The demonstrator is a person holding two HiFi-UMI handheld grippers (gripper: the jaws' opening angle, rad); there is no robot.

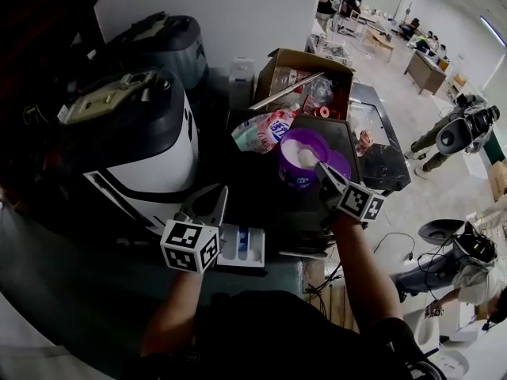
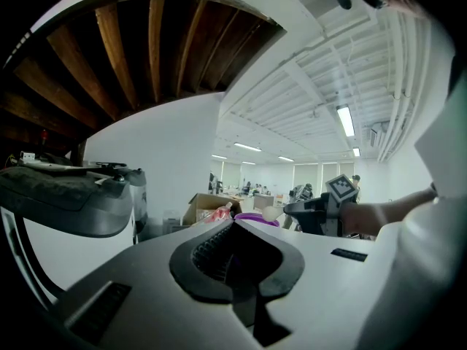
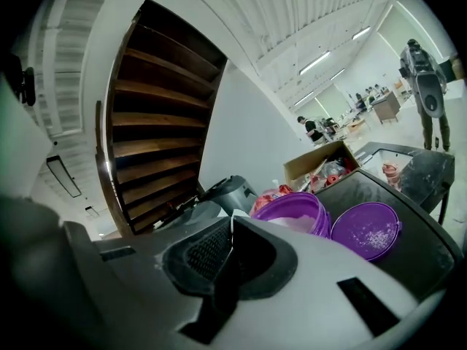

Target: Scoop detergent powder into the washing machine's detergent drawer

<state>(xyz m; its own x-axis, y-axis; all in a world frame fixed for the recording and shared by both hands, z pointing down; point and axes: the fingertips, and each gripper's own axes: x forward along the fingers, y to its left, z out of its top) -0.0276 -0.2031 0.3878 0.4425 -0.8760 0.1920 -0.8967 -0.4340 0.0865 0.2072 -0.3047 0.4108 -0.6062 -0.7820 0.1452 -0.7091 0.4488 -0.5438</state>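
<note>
An open purple detergent tub [image 1: 295,150] with white powder stands on a dark top, its purple lid [image 1: 341,165] beside it on the right. My right gripper [image 1: 323,174] is shut on the thin handle of a white scoop [image 1: 307,158], whose bowl is over the powder in the tub. In the left gripper view the scoop [image 2: 272,213] shows just above the tub's rim. The washing machine's detergent drawer [image 1: 242,244] is pulled out at the lower middle. My left gripper [image 1: 211,203] hovers next to the drawer, shut and empty.
A white washing machine [image 1: 150,157] fills the left. Behind the tub lie a detergent bag [image 1: 265,129] and an open cardboard box [image 1: 305,74] of clutter. A dark table [image 1: 380,145] stands to the right, and people stand on the floor beyond it.
</note>
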